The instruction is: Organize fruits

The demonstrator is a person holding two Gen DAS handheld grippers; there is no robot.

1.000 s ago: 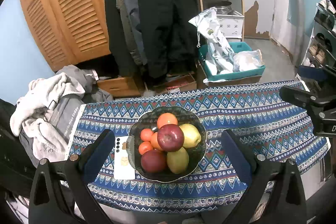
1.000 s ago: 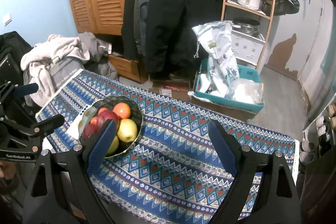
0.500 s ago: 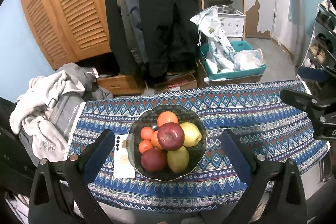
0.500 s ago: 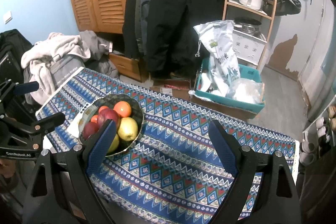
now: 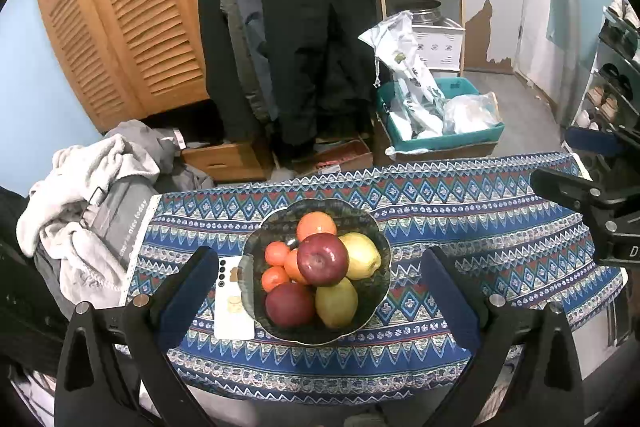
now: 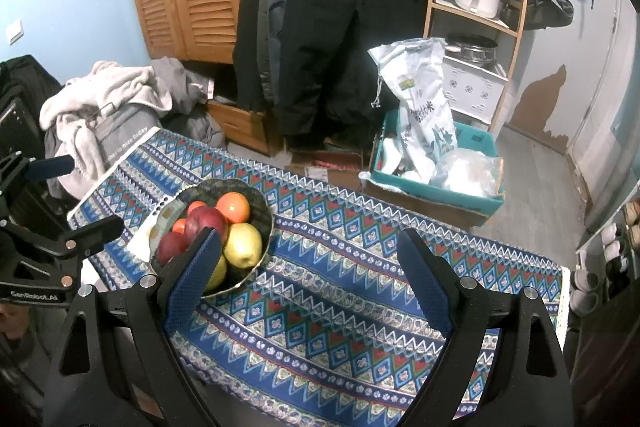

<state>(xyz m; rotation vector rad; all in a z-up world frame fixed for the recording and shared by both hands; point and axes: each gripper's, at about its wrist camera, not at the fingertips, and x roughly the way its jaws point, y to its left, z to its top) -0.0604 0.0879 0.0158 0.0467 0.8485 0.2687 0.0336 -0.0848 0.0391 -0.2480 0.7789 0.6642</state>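
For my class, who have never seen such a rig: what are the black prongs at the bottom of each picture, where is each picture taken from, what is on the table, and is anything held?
There is no robot here. A person holds a hand tool in each hand, each with two fingers and a wide-angle camera looking forward along them. The black prongs with blue pads are those fingers.

One picture comes from the left gripper, the other from the right gripper. Each also catches the other tool at its edge.

On the patterned cloth stands a dark bowl heaped with fruit: two red apples, yellow-green fruits and several oranges. A white phone lies beside the bowl.

Nothing is held. Both grippers stand open, above the table, with nothing between their pads.
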